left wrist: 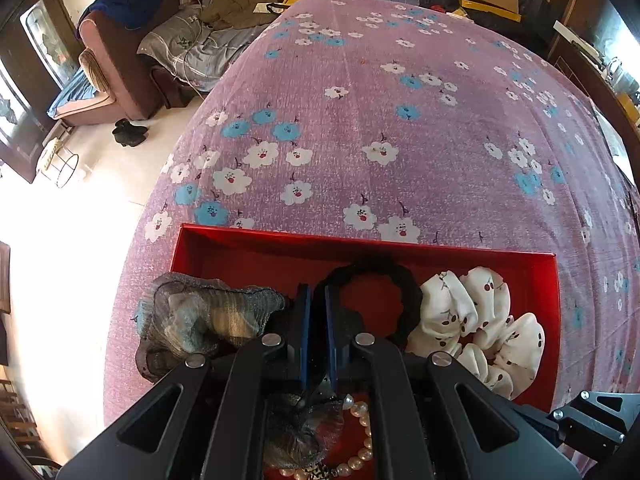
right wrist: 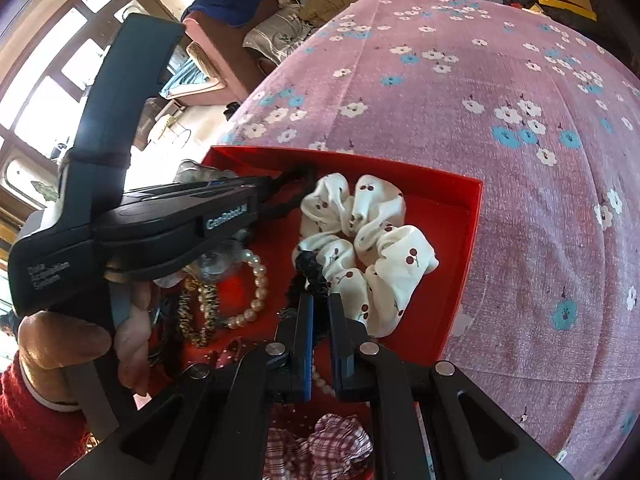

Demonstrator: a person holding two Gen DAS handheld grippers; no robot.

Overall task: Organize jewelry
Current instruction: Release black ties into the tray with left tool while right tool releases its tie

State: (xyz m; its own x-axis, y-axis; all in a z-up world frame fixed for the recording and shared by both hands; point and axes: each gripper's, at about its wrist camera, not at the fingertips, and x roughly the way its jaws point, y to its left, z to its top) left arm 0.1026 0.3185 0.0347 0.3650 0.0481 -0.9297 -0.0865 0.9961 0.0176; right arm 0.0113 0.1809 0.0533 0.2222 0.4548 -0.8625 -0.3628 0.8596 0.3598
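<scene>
A red box [left wrist: 280,240] lies on the bed and also shows in the right wrist view [right wrist: 460,216]. My left gripper [left wrist: 319,300] is shut on a black hair tie [left wrist: 376,270], held over the box; the tie also shows in the right wrist view [right wrist: 288,190]. My right gripper [right wrist: 320,304] is shut on a black lace scrunchie [right wrist: 310,270]. A white cherry-print scrunchie [left wrist: 480,320] lies in the box, also in the right wrist view [right wrist: 372,240]. A pearl bracelet [right wrist: 256,284] and a grey mesh scrunchie [left wrist: 200,316] are by the box's left side.
The bed has a pink floral sheet [left wrist: 380,120]. A leopard-print band [right wrist: 200,312] and a red checked scrunchie [right wrist: 320,444] lie in the box. A person's hand [right wrist: 72,344] holds the left gripper's handle. A sofa [left wrist: 112,60] stands beyond the bed's left edge.
</scene>
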